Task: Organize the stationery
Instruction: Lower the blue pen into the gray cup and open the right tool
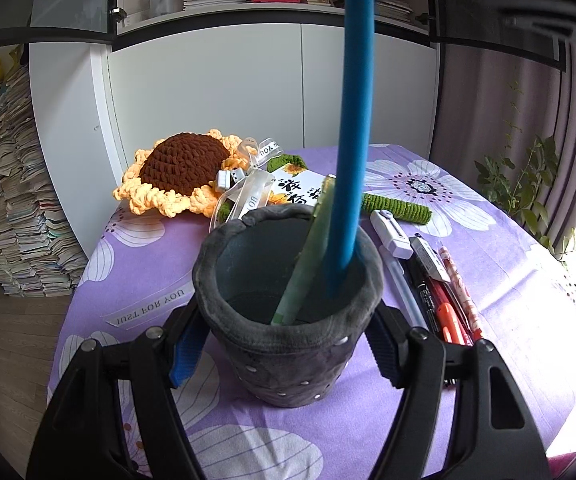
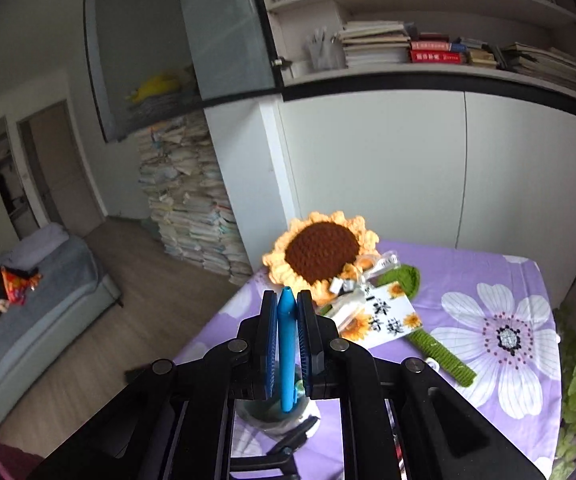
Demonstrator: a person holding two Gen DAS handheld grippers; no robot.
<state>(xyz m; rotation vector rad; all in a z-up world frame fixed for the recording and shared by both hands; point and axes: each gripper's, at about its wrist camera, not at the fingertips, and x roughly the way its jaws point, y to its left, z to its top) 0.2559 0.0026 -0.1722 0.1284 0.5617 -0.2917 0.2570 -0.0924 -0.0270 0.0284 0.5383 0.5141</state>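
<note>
Left claw (image 1: 284, 344): clamped on grey pen holder (image 1: 288, 320), lower centre.
Right claw (image 2: 287, 344): clamped on blue pen (image 2: 287, 344).
Technique: lower tip past green pen (image 1: 307, 256), then release.

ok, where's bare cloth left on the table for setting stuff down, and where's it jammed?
Free: the purple cloth left of the grey cup, between the crochet sunflower and the near edge, apart from a ribbon end; also the far right corner past the green stem. Crowded: right of the cup, where the loose pens lie packed, and behind it around the card.
</note>
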